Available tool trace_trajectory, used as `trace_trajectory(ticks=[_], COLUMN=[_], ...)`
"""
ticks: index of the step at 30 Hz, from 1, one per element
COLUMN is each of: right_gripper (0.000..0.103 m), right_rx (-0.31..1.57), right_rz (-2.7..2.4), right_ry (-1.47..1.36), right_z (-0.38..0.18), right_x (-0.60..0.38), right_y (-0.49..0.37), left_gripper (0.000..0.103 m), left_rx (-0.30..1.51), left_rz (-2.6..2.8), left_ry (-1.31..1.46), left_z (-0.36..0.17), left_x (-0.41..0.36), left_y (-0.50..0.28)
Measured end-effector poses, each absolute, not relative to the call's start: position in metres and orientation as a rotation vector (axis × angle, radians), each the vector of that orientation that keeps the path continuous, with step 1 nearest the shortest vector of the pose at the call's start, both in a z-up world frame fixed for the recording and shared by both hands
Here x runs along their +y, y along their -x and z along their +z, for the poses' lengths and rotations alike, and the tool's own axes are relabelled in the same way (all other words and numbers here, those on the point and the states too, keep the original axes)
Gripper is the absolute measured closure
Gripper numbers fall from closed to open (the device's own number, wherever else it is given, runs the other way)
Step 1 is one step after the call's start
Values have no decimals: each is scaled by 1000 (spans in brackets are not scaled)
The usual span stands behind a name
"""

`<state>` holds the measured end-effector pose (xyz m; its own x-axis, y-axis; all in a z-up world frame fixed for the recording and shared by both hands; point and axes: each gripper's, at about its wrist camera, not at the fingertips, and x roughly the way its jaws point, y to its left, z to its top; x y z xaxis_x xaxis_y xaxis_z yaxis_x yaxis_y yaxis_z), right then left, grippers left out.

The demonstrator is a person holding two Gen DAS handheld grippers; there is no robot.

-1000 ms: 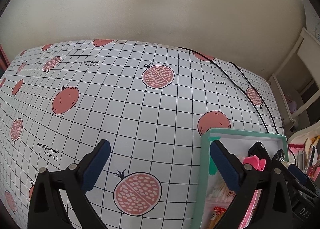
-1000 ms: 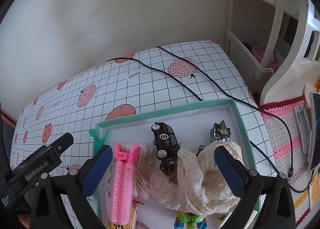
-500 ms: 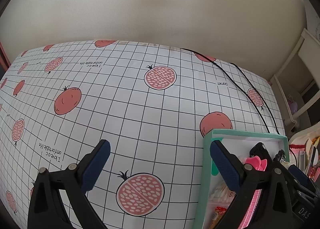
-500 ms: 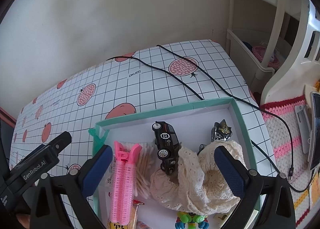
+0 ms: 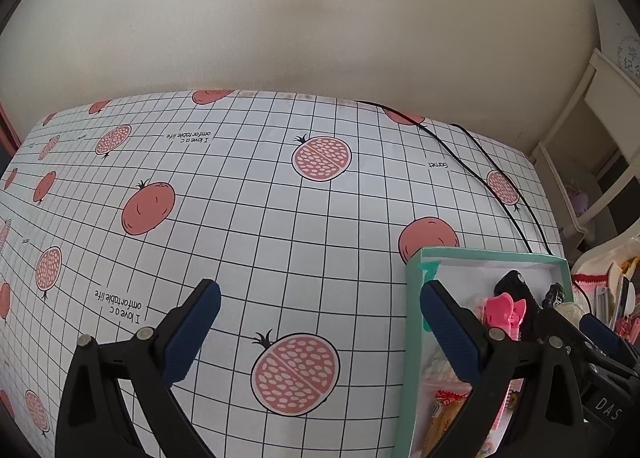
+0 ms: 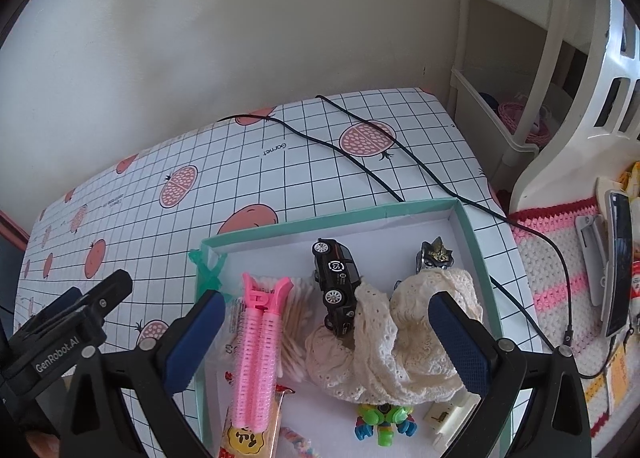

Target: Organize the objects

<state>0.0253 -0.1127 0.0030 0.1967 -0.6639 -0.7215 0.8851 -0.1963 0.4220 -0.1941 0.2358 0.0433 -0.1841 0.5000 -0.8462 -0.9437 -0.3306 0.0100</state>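
Observation:
A mint-green box point(image 6: 476, 242) with a white inside holds a pink hair roller clip point(image 6: 258, 338), a black toy car point(image 6: 340, 286), a cream lace cloth point(image 6: 400, 342), a small metal figure point(image 6: 434, 258), a green and blue toy point(image 6: 380, 424), cotton swabs and a snack packet point(image 6: 248, 438). My right gripper point(image 6: 326, 342) is open and empty, above the box. My left gripper point(image 5: 320, 334) is open and empty over the bare tablecloth, left of the box point(image 5: 412, 338). The left gripper's body point(image 6: 64, 330) shows at the left in the right wrist view.
The table has a white checked cloth with pomegranate prints point(image 5: 240, 218). Two black cables point(image 6: 360, 154) run across its far right part past the box. A cream shelf unit point(image 6: 520, 98) and a crocheted mat point(image 6: 560, 258) with a phone stand to the right.
Both grippers have drifted slightly; the views shift a little downward. Nothing was taken hold of or let go.

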Motion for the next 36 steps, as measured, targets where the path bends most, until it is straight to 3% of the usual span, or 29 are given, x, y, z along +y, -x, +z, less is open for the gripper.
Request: trace_trajectory(ticks=[36], right_gripper=[0], right_rx=[244], right_rz=[-1469], right_ry=[-947], right_z=[70], right_x=[14], right_y=[-42], left_gripper=[3], left_rx=[629], left_rz=[1638], left_ry=[704], left_z=[136], left_x=[120], left_y=[165])
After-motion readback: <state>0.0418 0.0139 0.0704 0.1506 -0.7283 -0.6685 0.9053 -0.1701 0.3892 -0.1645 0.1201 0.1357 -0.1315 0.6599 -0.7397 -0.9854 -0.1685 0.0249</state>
